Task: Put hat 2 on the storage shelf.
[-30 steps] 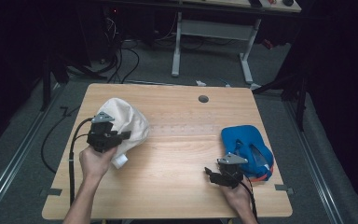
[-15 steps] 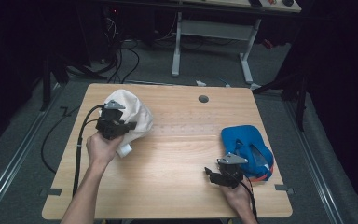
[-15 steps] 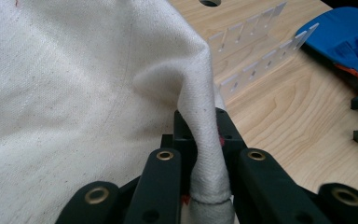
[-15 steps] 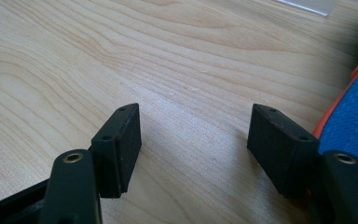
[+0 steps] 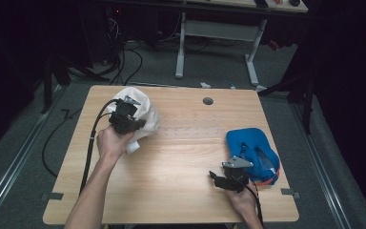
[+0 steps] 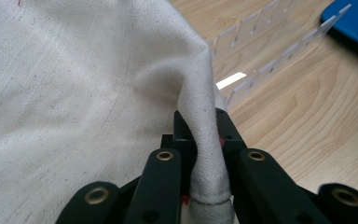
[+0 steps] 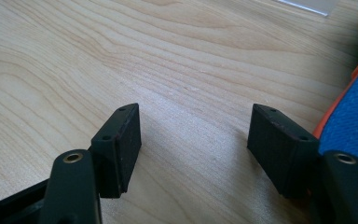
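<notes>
Two grippers work beside the blue bag (image 5: 251,148): the right gripper (image 7: 193,149) rests agape touching it, the left gripper (image 6: 200,154) pinches the white cloth's (image 6: 74,93) hem well apart from it.

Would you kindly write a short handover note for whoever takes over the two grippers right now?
Left gripper: shut on the seamed edge of the white cloth bag, at the table's far left.
Right gripper: open, holding nothing, just above the bare wood at the near right, beside the blue bag.
Clear slotted plastic strips lie on the table between the two bags.
Done: the white cloth bag is gripped.
Left: it seems the white cloth bag needs placing; the blue bag is not yet gripped.
</notes>
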The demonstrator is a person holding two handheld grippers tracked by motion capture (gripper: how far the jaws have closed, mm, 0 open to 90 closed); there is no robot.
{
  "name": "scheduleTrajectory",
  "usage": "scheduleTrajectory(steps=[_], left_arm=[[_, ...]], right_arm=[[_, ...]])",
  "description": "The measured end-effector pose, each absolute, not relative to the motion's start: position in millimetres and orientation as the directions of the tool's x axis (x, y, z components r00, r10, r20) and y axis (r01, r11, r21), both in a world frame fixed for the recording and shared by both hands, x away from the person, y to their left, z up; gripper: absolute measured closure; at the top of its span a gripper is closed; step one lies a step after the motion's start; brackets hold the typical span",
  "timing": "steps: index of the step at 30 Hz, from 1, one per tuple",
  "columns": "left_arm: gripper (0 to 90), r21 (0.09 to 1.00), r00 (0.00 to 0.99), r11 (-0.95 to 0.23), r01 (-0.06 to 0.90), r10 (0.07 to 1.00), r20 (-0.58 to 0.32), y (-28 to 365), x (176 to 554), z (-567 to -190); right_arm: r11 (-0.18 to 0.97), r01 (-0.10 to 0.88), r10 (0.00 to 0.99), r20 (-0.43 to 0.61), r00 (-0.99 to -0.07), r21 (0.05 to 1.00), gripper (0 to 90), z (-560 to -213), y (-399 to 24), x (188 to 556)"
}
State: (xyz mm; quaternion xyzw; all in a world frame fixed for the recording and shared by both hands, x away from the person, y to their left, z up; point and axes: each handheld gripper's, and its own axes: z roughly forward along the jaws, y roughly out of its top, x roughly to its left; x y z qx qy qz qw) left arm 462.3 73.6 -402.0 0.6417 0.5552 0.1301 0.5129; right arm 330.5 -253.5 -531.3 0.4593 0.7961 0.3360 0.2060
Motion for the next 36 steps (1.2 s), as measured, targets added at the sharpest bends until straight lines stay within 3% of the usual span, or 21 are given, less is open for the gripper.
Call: scheduleTrajectory(steps=[14,36], left_arm=[[83.4,0.803,0.346,0.026,0.596,0.893,-0.286,54,469,-408],[85.0,0.757,0.373,-0.014,0.653,0.876,-0.306,37,476,-420]], right_arm=[[0.353,0.593,0.869,-0.020,-0.494,0.724,34.8,-531,-253,331],[0.353,0.592,0.869,-0.020,-0.494,0.724,34.8,-531,-253,331]])
